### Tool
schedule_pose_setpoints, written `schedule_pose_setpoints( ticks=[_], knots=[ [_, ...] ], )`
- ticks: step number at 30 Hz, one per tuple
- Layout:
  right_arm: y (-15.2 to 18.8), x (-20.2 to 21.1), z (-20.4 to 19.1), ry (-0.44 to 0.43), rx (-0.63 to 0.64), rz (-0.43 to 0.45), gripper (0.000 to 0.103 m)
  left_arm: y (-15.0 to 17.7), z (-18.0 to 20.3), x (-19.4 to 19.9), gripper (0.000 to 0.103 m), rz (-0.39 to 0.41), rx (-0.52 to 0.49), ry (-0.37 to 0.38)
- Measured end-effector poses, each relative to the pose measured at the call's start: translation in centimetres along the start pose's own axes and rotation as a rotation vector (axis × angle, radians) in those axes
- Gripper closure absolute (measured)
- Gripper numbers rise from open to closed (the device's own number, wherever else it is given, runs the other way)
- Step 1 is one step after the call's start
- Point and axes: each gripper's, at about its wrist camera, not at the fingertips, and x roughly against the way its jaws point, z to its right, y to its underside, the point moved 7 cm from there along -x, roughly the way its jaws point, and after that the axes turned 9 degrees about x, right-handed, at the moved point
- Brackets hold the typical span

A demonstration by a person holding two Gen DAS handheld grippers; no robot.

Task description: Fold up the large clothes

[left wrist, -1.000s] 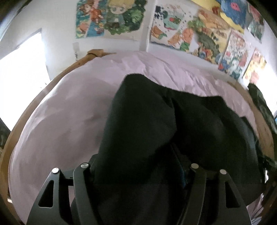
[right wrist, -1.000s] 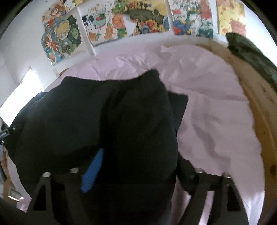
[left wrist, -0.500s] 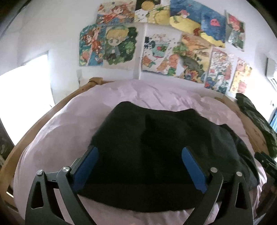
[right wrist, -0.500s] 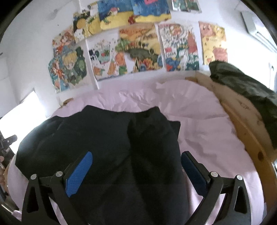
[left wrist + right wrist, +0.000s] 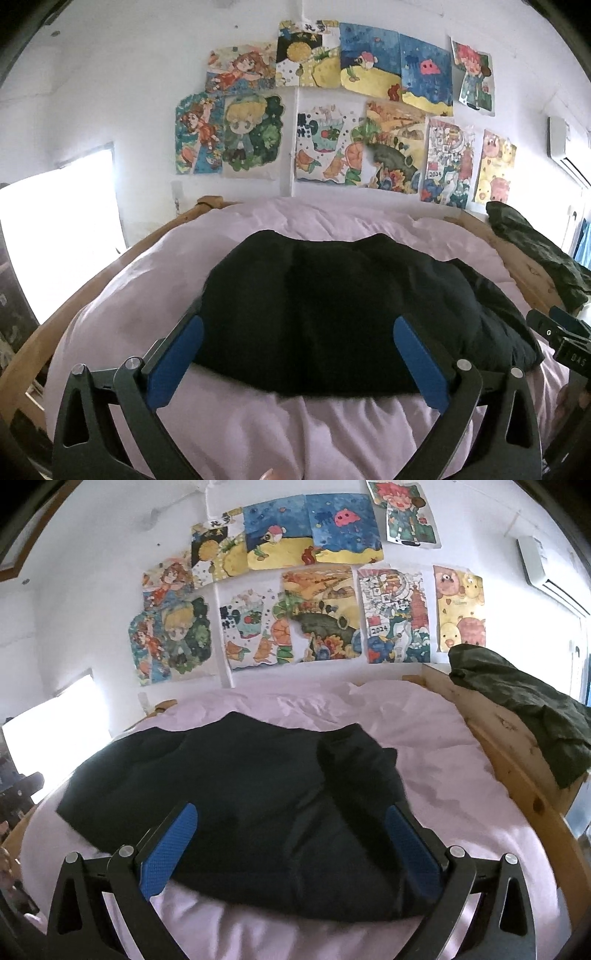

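The left gripper point(image 5: 297, 349) hangs above a folded black garment point(image 5: 332, 314), its blue-padded jaws opening, pads clear of the cloth. The right gripper point(image 5: 291, 843) is spread wide too, with nothing pinched between its pads. The garment lies in a broad bundle in the middle of a bed's pale lilac duvet point(image 5: 258, 435), one thicker fold raised toward its right side; what kind of garment it is cannot be told. A wooden bed frame point(image 5: 517, 760) rims the duvet, a dark green cloth point(image 5: 524, 701) draped over its right rail. Children's paintings point(image 5: 314, 590) crowd the white wall behind; an air conditioner point(image 5: 543, 568) hangs at the right.
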Motion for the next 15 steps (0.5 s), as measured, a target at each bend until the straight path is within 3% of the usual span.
schedule_pose_setpoints(
  ticks=[15],
  knots=[
    [2.7, 5.7, -5.0, -0.022, 0.055, 0.037, 0.0, 4.0, -0.6, 5.0, 0.002, 0.087, -0.043, -0.03]
  ],
)
